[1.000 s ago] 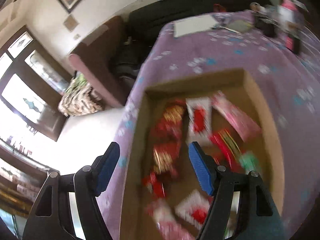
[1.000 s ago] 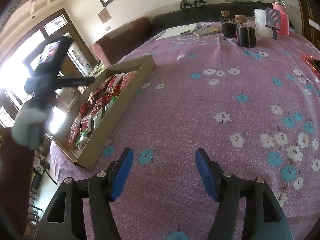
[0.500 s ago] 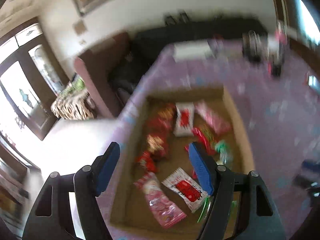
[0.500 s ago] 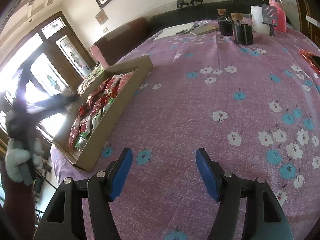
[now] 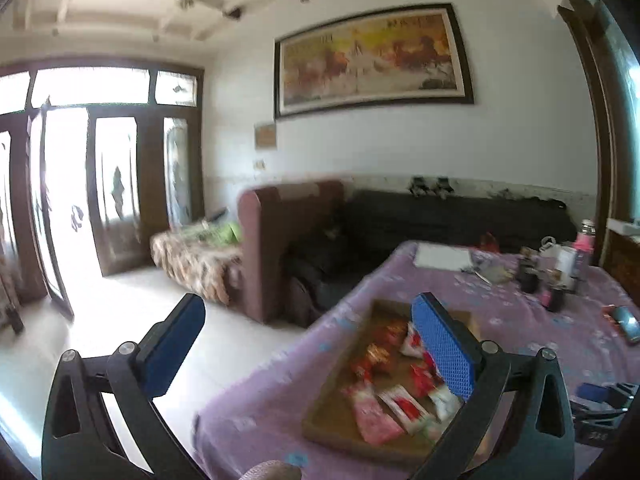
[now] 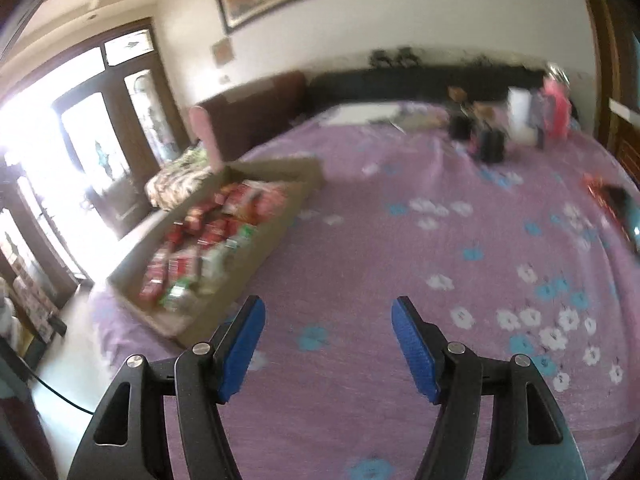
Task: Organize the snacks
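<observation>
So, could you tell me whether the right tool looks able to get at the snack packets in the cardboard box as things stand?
Probably yes. The right tool is open and holds nothing, the cardboard box has no lid, and only bare tablecloth lies between them. The snack packets lie exposed, though it would have to swing to its left.

Blue pads on black frames for the left gripper (image 5: 308,346), jaws opening with nothing between them. Same blue-on-black for the right gripper (image 6: 328,346). Under the right jaws, purple tablecloth (image 6: 400,248) scattered with white and cyan flowers. Left of the right jaws, and behind the left gripper's right pad, plain brown cardboard box (image 6: 248,272) with snack packets (image 6: 208,240) in red, white, pink and green. Far beyond the left jaws, black sofa (image 5: 452,220), reddish-brown armchair (image 5: 280,232), dark-framed painting (image 5: 372,58) in yellow and orange.
</observation>
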The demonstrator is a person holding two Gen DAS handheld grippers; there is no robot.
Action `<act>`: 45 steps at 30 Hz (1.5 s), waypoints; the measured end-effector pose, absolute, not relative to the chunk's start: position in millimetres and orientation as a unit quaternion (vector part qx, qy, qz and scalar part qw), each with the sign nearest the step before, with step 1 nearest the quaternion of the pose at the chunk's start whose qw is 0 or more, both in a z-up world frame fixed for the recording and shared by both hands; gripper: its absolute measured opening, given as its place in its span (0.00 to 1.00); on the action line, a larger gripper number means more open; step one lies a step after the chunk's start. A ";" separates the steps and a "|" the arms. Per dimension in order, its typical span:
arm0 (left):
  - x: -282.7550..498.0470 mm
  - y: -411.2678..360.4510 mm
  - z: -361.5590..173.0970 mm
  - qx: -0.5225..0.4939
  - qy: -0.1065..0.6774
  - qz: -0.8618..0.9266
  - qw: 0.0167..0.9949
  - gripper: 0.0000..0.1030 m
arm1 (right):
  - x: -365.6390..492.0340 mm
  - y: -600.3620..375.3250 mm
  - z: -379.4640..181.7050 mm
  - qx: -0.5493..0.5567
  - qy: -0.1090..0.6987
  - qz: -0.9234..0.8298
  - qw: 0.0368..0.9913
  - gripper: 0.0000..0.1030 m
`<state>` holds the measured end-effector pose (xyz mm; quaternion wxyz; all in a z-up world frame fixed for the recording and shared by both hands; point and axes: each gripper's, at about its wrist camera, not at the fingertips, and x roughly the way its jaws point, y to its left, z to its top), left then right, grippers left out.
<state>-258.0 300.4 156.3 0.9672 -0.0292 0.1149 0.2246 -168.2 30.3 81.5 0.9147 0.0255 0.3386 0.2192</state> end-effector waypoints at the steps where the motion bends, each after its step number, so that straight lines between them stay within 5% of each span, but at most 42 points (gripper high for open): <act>1: -256.7 301.7 153.7 -0.043 0.127 0.219 0.966 1.00 | -171.5 36.5 86.7 0.020 0.331 0.225 0.916 0.66; 4: -250.2 302.5 143.3 -0.068 0.155 0.198 0.965 1.00 | -187.0 59.3 106.3 -0.017 0.294 0.232 0.927 0.69; 6: -242.4 297.1 131.9 -0.082 0.183 0.175 0.964 1.00 | -197.0 74.5 116.6 -0.044 0.261 0.221 0.938 0.86; 10: -226.7 293.1 107.6 -0.097 0.252 0.163 0.949 1.00 | -213.1 98.6 119.8 -0.065 0.211 0.212 0.952 1.00; 26: -193.0 282.9 48.2 -0.094 0.366 0.170 0.910 1.00 | -195.6 129.1 73.9 -0.076 0.309 0.239 0.917 1.00; 45: -192.3 286.0 40.9 -0.106 0.383 0.154 0.905 1.00 | -179.6 146.3 66.3 -0.104 0.335 0.233 0.907 1.00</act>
